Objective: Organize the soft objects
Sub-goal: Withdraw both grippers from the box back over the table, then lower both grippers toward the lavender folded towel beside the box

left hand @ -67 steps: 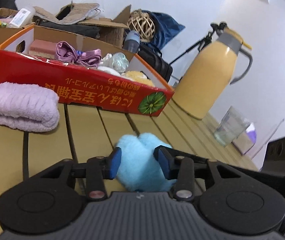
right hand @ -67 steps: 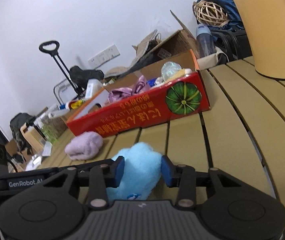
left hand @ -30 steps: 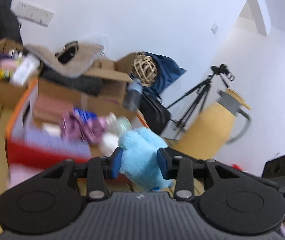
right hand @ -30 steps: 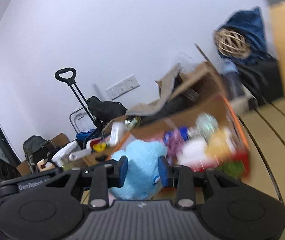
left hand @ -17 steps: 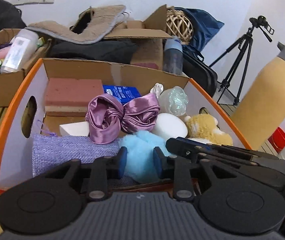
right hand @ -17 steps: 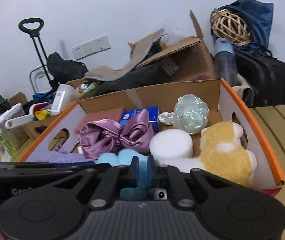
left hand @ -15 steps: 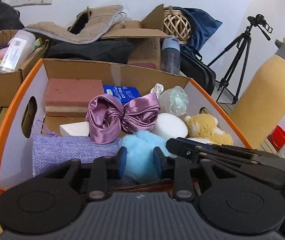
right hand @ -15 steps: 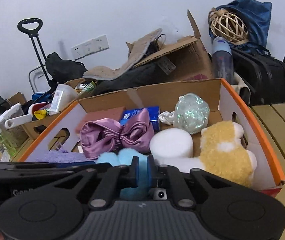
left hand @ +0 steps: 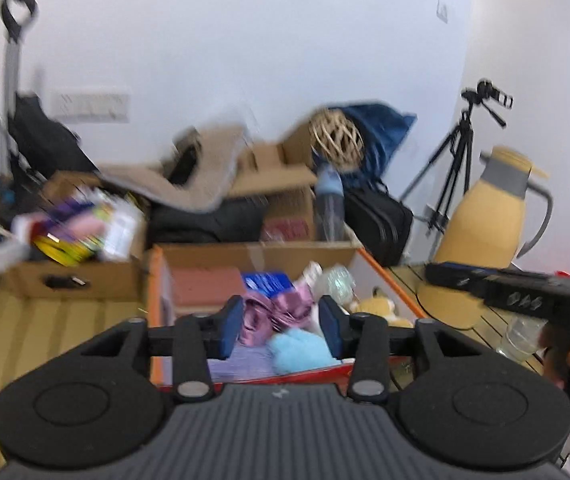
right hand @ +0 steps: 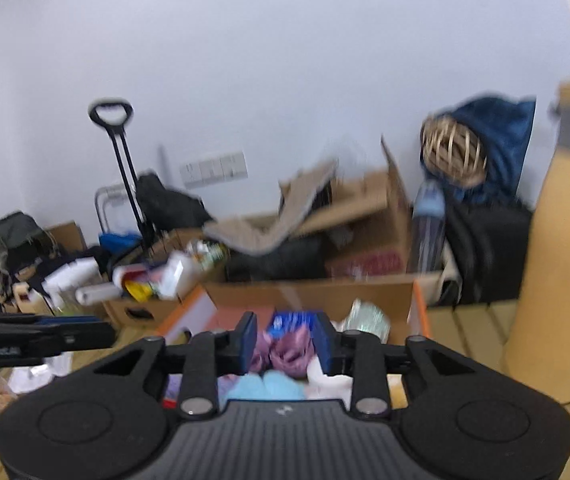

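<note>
The slatted wooden worktop (left hand: 57,320) carries an orange-rimmed cardboard box (left hand: 156,280) with a red outer face, and to its right stands a tall tan thermos jug (left hand: 485,220) with a grey collar, which fills the right edge of the right wrist view as well (right hand: 557,280). Behind the box sits a heap of brown cartons, dark bags and a woven rattan ball (left hand: 336,138) (all smeared by motion blur). Inside the box lie a pink sponge block (left hand: 205,284), a purple satin bow (left hand: 273,312), a yellow plush toy (left hand: 377,306) near the right wall, and the fluffy blue soft toy (left hand: 299,350), which rests at the near edge of the box, touching the bow. The left hand-held gripper (left hand: 281,330) hangs above the box with its blue-padded jaws spread wide, nothing between them, the blue toy lying free below. The right hand-held gripper (right hand: 285,344) is likewise parted and empty over the same box, with the bow (right hand: 285,350) and the blue toy (right hand: 265,388) seen beneath it. A clear glass (left hand: 523,338) stands on the worktop near the jug.
</note>
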`<action>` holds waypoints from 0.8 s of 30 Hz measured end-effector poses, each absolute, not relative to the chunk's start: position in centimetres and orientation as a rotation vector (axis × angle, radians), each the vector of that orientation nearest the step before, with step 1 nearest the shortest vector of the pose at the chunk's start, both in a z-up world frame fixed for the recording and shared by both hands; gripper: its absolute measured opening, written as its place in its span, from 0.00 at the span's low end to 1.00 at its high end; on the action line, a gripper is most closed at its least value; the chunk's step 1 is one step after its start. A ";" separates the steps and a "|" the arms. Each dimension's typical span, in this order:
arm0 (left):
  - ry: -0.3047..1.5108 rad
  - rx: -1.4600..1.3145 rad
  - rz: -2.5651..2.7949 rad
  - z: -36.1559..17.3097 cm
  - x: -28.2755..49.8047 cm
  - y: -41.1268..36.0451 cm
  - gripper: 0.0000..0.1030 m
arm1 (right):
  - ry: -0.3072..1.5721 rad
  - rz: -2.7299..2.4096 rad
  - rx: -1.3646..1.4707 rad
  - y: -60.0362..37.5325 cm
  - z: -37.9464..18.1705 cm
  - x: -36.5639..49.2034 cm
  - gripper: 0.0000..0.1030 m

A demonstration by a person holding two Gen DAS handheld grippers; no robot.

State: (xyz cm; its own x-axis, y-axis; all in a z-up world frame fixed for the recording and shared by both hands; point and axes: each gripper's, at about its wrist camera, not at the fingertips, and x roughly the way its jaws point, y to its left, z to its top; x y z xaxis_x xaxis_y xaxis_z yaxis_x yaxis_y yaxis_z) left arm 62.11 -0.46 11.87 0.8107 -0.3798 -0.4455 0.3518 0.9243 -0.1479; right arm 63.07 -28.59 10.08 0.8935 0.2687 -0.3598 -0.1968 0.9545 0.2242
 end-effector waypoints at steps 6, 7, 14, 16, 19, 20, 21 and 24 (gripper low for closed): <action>0.415 -0.109 -0.329 10.8 52.2 3.0 0.55 | 0.336 0.261 0.163 -28.9 11.2 55.5 0.47; 0.401 -0.112 -0.315 10.0 50.3 3.5 0.59 | 0.328 0.270 0.157 -28.7 10.7 53.8 0.50; 0.384 -0.058 -0.159 3.0 37.4 5.5 0.72 | 0.382 0.339 0.097 -25.2 2.8 41.8 0.62; 0.408 -0.063 -0.143 1.6 34.9 6.0 0.75 | 0.419 0.367 0.106 -24.2 0.6 38.5 0.63; 0.428 -0.105 -0.166 1.3 33.7 6.7 0.75 | 0.452 0.379 0.149 -23.3 -0.9 35.7 0.64; 0.421 -0.101 -0.169 1.5 33.7 6.7 0.75 | 0.459 0.393 0.144 -22.9 -1.0 35.5 0.64; 0.410 -0.096 -0.167 1.6 33.8 6.7 0.75 | 0.458 0.399 0.127 -22.6 -0.8 35.4 0.64; 0.398 -0.126 -0.163 1.9 34.6 6.9 0.75 | 0.435 0.392 0.135 -22.3 -0.1 35.6 0.65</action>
State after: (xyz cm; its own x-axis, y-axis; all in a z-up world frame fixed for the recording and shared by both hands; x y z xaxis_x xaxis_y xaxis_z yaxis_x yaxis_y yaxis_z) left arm 34.60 6.87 1.93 0.9091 -0.1819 -0.3747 0.1327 0.9792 -0.1533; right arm 35.62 -22.25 -0.09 0.8338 0.3973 -0.3833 -0.3404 0.9166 0.2096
